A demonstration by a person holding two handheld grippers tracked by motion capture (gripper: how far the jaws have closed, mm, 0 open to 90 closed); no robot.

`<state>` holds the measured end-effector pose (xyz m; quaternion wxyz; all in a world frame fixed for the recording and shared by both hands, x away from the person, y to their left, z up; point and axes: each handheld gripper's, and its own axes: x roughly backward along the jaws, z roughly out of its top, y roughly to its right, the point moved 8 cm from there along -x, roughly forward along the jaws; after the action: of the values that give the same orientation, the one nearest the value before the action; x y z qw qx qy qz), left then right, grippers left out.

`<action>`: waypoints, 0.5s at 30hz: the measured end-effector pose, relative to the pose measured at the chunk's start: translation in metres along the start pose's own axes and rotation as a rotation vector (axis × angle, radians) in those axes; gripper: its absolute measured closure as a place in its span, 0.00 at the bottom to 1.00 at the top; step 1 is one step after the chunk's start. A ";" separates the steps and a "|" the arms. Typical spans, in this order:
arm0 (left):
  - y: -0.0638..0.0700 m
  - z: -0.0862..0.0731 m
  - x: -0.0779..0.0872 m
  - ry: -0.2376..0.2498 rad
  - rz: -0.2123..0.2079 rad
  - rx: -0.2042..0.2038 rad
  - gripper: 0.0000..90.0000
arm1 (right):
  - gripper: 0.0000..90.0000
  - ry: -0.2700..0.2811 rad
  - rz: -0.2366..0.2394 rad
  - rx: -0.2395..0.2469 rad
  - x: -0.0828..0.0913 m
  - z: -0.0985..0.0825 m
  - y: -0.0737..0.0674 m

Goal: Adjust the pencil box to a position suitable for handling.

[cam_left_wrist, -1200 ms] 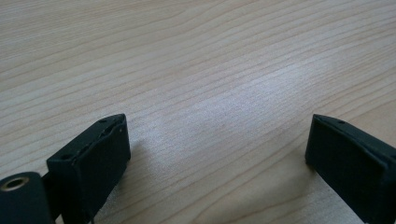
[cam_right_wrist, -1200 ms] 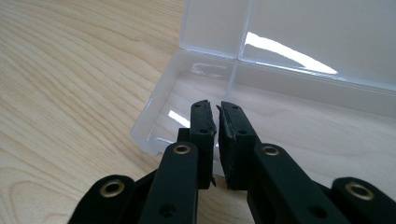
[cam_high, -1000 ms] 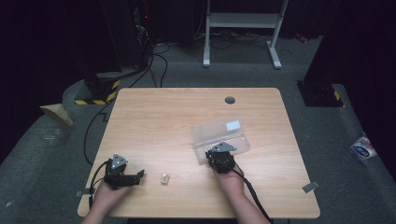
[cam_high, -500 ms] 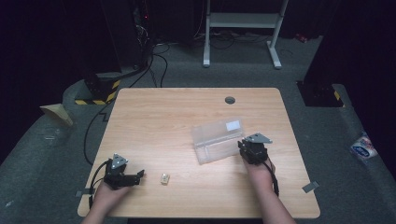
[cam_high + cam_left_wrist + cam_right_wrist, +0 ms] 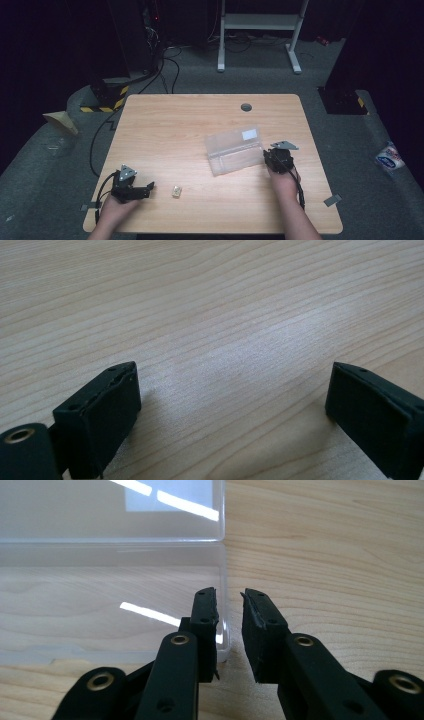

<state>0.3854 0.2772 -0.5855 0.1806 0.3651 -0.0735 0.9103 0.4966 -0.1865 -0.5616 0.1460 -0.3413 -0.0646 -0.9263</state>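
Note:
An open clear plastic box [image 5: 235, 150] lies right of the table's middle, its lid folded back. My right gripper [image 5: 269, 156] is at the box's right end. In the right gripper view its jaws [image 5: 230, 605] stand a narrow gap apart and have just been opening slightly. The box's [image 5: 100, 595] thin right wall stands in that gap, and the pads are not pressing on it. My left gripper [image 5: 149, 189] rests at the front left, wide open [image 5: 232, 405] over bare wood. A small pale object [image 5: 176, 190] lies just to its right.
The wooden table [image 5: 165, 130] has a dark grommet [image 5: 246, 107] near its far edge. Cables and a yellow-black striped block [image 5: 102, 102] lie on the floor at the left. A white stand [image 5: 260, 22] is behind the table, and a blue-white packet [image 5: 387, 157] is on the floor at the right.
My right gripper has moved rightward along the box's front to its right end. The left gripper, the box and the small object have stayed in place.

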 end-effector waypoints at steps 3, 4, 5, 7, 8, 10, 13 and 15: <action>0.000 0.000 0.000 0.002 0.000 0.002 0.09 | 0.88 -0.014 -0.003 0.002 -0.004 -0.003 0.002; 0.000 0.000 0.000 0.002 0.000 0.002 0.09 | 0.90 -0.016 -0.002 -0.002 -0.004 -0.003 0.001; 0.000 0.000 0.000 0.002 0.000 0.002 0.09 | 0.91 -0.017 0.003 0.002 -0.004 -0.004 0.001; 0.000 0.000 0.000 0.002 0.000 0.002 0.09 | 0.93 -0.019 0.001 0.020 -0.004 -0.005 -0.001; 0.000 0.000 0.000 0.002 0.001 -0.001 0.09 | 0.93 -0.019 0.007 0.025 -0.003 -0.006 -0.002; 0.000 0.000 0.000 0.000 0.000 0.000 0.09 | 0.93 -0.020 0.012 0.027 -0.001 -0.008 -0.005; 0.000 0.000 0.000 0.002 0.000 0.002 0.09 | 0.93 -0.015 0.015 0.024 0.001 -0.011 -0.008; 0.000 0.000 0.000 0.002 0.000 0.002 0.09 | 0.92 -0.009 0.017 0.028 0.003 -0.014 -0.011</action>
<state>0.3855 0.2770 -0.5855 0.1803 0.3646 -0.0726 0.9107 0.4824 -0.1800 -0.5703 0.1584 -0.3440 -0.0751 -0.9225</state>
